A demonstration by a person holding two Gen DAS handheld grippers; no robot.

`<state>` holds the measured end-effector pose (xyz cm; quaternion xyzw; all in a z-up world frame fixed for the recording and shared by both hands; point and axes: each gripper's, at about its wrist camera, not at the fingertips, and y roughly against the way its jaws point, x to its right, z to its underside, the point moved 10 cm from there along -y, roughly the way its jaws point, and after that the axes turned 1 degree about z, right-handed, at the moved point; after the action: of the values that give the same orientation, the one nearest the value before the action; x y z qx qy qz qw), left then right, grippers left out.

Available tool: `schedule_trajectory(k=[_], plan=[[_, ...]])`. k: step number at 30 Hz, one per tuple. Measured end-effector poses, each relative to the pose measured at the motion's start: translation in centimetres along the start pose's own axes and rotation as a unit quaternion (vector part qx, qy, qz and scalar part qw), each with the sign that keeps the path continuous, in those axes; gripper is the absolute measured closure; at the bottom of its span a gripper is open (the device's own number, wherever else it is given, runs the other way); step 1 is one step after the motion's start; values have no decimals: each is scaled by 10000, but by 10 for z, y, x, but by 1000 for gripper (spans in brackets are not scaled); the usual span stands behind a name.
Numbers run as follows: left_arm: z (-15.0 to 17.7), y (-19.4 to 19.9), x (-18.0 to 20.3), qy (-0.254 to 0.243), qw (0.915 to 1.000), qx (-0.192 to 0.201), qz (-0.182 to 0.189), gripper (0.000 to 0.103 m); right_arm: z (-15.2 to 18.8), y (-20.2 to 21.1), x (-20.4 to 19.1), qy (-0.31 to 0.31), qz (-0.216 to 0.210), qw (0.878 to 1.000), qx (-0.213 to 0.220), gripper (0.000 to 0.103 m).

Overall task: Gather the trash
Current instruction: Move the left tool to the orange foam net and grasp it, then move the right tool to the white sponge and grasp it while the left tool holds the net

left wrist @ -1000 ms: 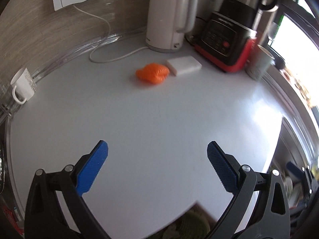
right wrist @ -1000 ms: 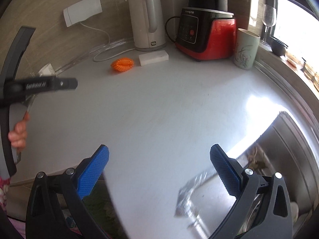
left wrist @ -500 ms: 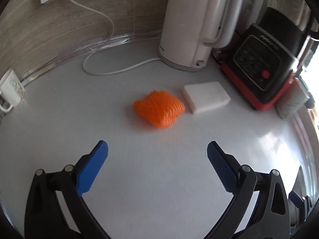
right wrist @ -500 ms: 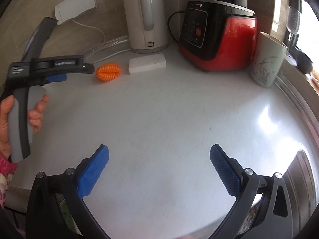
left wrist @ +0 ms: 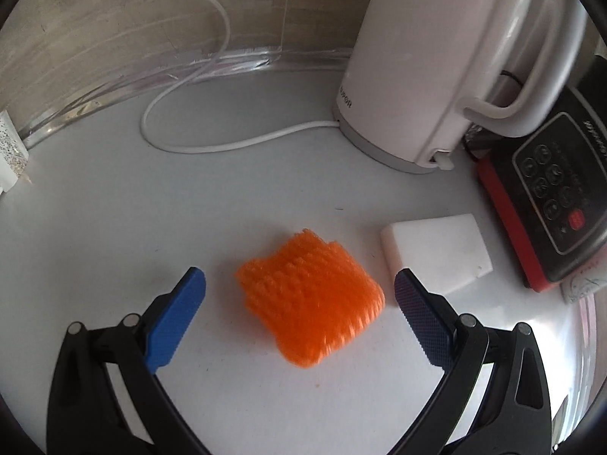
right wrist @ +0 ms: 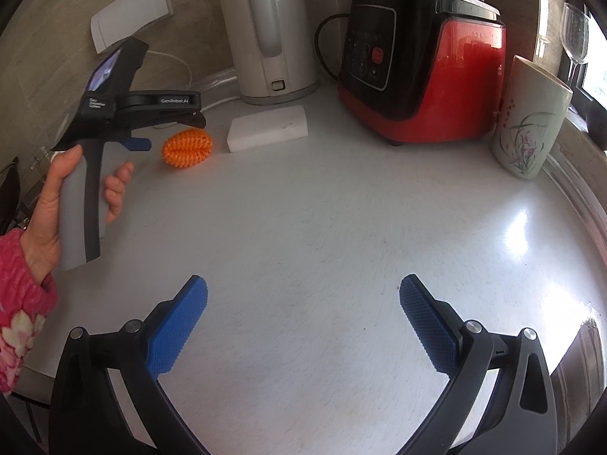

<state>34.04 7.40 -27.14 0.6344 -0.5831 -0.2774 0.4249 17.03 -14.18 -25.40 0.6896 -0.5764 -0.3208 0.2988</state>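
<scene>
An orange foam net (left wrist: 309,299) lies crumpled on the white counter, and it also shows small at the back left in the right wrist view as the orange net (right wrist: 187,148). My left gripper (left wrist: 299,284) is open, its blue pads on either side of the net without touching it. In the right wrist view a hand holds that left gripper (right wrist: 167,132) just left of the net. My right gripper (right wrist: 302,290) is open over bare counter, with nothing between its fingers.
A white sponge block (left wrist: 436,252) lies right of the net. Behind stand a white kettle (left wrist: 428,60) with its cord (left wrist: 212,144), and a red and black blender base (right wrist: 417,68). A flowered cup (right wrist: 529,121) and a wine glass (right wrist: 574,34) stand at the right.
My left gripper has moved forward to the orange net, which now lies between its open pads. My right gripper has also moved forward over the counter, away from the sink.
</scene>
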Motion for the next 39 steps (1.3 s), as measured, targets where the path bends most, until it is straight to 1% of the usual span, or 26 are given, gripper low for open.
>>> schedule_trajectory(k=[2,4,5,7,10,11,13,16,20,22,27,30,36,39], plan=[[0,-6,0,101,9999,-65,12,13,0,-2,2,-16,6,10000,-13,2],[3,-11,0,212,9996,-178,80,26,0,-5,5,-49,3,10000,-17,2],[4,-13,1,256,9993,-226,116,28,-1,-6,6,-61,0,10000,-17,2],[8,-16,2,312,9990,-295,159,36,-3,-10,8,-65,-13,10000,1,2],[11,-16,6,203,9992,-285,203,57,-11,-15,8,-12,7,10000,57,2],[13,-14,7,166,9992,-276,239,60,-13,-16,7,12,-1,10000,70,2],[13,-11,12,-9,9994,-231,238,70,-20,-20,5,68,3,9999,115,2],[15,-4,14,-275,9993,-199,180,74,-31,-27,0,165,-19,9997,163,2],[20,8,5,-306,9992,-198,178,74,-45,-39,-11,338,-83,9992,197,2],[21,14,-2,-327,9993,-164,115,74,-56,-48,-19,482,-128,9985,236,2],[31,36,-23,-213,9996,-133,91,74,-83,-74,-31,521,-181,9982,248,2],[38,48,-35,-232,9997,-100,5,74,-104,-97,-40,460,-254,9983,241,2],[51,62,-57,-114,9999,-129,-9,74,-136,-143,-53,439,-151,9989,92,2],[56,65,-65,-57,9999,-156,-3,74,-145,-157,-57,415,-134,9990,37,2]])
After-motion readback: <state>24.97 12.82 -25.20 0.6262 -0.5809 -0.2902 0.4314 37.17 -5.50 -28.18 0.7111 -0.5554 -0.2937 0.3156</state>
